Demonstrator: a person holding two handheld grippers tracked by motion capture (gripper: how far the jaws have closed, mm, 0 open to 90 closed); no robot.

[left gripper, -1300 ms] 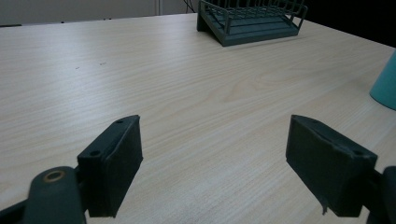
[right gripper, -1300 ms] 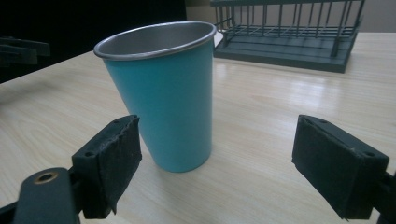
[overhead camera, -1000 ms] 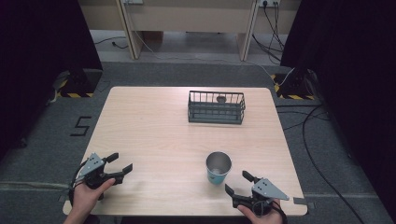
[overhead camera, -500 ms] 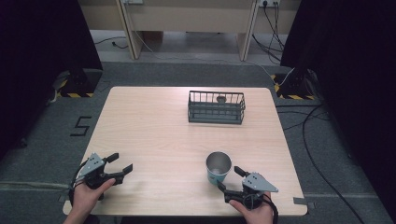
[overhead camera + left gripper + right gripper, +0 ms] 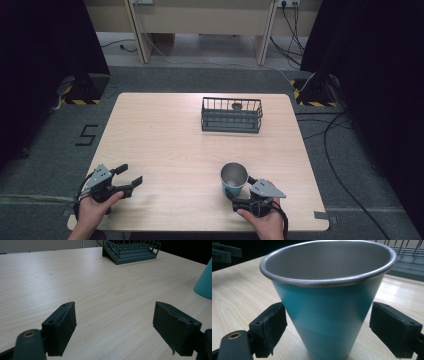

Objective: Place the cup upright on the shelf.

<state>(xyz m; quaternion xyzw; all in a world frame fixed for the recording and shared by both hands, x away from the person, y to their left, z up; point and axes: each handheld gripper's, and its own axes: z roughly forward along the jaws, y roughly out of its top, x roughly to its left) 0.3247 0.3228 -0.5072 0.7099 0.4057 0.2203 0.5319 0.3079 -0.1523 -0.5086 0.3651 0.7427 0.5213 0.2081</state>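
A teal cup point(image 5: 234, 179) with a bare metal inside stands upright near the table's front edge, right of centre. My right gripper point(image 5: 242, 193) is open at its base, one jaw on either side of the cup. In the right gripper view the cup point(image 5: 327, 302) stands between the two pads point(image 5: 270, 328), with a small gap on each side. My left gripper point(image 5: 130, 174) rests open near the front left corner, nothing between its jaws. The left gripper point(image 5: 113, 332) view has bare wood ahead of it and the cup's side point(image 5: 204, 282) at the far right.
A dark wire basket point(image 5: 231, 116) stands at the back of the wooden table point(image 5: 160, 135), right of centre, with a small round object point(image 5: 236, 106) inside. The basket point(image 5: 131, 251) lies far ahead in the left gripper view. Cables and desk legs lie on the floor beyond the table.
My right gripper has moved left and forward from the front right corner until its jaws straddle the cup. The left gripper and the cup have stayed put.
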